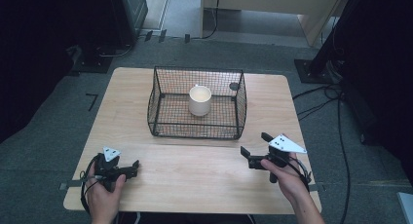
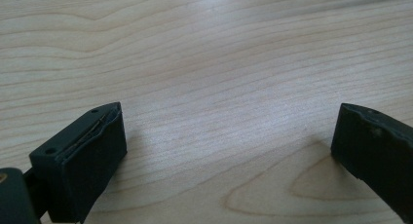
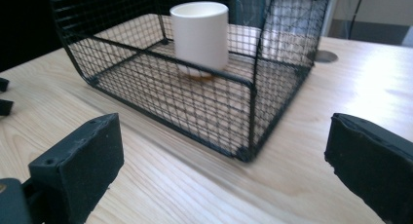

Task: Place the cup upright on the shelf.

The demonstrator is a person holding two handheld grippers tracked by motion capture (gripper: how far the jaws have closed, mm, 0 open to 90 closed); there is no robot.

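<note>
A white cup (image 1: 200,100) stands upright inside a black wire basket (image 1: 195,135) in the middle of the wooden table (image 1: 195,175). My left gripper (image 1: 135,168) rests low at the front left, open, and in its own view the left gripper (image 2: 229,136) has only bare wood between its jaws. My right gripper (image 1: 254,143) is open at the front right, just off the basket's near right corner. In the right gripper view the gripper (image 3: 224,146) faces the basket (image 3: 165,92), with the cup (image 3: 200,34) behind the mesh.
A round dark grommet (image 1: 234,86) sits in the tabletop behind the basket's right side. Cables (image 1: 336,117) run over the grey floor to the right of the table. Bare wood stretches between the two grippers along the front edge.
</note>
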